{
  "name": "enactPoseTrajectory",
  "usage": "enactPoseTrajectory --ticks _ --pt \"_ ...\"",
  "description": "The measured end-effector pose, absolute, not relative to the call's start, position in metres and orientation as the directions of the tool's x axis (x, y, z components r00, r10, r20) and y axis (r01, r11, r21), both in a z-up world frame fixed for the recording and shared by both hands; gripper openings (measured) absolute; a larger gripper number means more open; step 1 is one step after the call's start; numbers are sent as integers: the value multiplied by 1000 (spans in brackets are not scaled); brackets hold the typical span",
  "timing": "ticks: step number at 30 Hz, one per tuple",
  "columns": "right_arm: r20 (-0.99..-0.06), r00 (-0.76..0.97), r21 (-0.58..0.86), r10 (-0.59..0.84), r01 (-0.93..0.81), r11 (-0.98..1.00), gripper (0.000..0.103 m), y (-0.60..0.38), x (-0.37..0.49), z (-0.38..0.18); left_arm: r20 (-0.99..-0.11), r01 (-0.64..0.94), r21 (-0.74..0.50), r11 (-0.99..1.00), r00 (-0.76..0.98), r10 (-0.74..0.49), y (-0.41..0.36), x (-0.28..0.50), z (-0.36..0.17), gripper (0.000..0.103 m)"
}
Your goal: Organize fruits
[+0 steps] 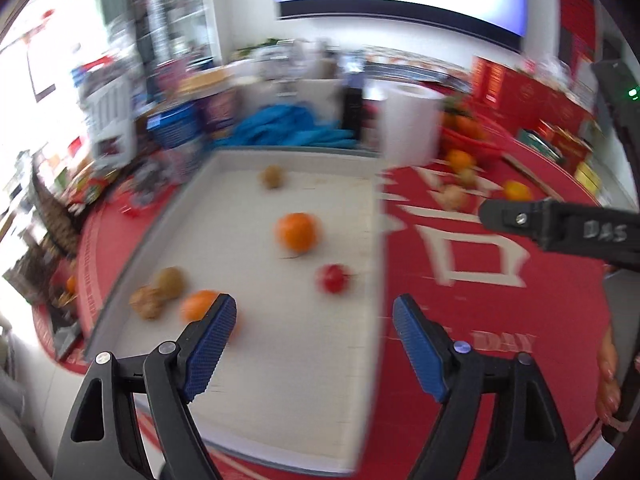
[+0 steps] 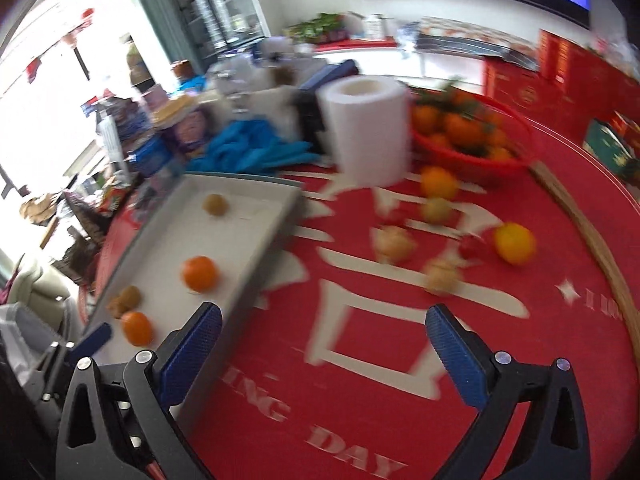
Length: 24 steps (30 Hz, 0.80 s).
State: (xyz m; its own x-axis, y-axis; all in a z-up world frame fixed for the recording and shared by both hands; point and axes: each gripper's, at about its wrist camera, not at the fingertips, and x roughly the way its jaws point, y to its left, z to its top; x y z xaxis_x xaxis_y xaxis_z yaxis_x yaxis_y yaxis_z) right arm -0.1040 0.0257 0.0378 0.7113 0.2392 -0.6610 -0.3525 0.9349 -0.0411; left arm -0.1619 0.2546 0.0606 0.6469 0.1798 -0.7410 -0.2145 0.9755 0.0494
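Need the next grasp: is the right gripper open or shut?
Open: the right gripper shows its blue pads spread wide, nothing between them.

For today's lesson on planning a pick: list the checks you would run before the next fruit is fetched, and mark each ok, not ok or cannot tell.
1. Left gripper open and empty: ok.
2. Right gripper open and empty: ok.
3. White tray has free room: ok.
4. Loose fruit remains on the red tablecloth, such as the yellow lemon: ok.
5. Paper roll stands clear of that loose fruit: ok.
6. Fruit at rest: cannot tell, the pictures are blurred.
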Motion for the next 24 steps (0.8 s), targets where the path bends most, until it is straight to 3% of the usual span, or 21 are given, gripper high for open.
enactPoseTrajectory --ticks 7,12,18,20,24 --pt "-649 759 -82 51 -136 987 103 -67 -104 31 -793 -49 61 997 604 78 172 -126 35 85" --pt "-658 752 -127 -50 -45 991 103 -105 -101 15 -818 -53 79 995 568 95 149 -103 15 85" --pt "-637 766 -157 -89 -15 988 103 -110 -97 11 -798 -100 81 992 590 124 152 -94 9 103" --pt "-618 780 -177 -99 -16 984 103 -105 -98 10 -815 -108 1 994 576 63 162 -90 5 103" --pt "-615 783 -175 -100 -12 984 103 -105 -98 10 -815 -108 -6 994 576 57 161 -91 5 103"
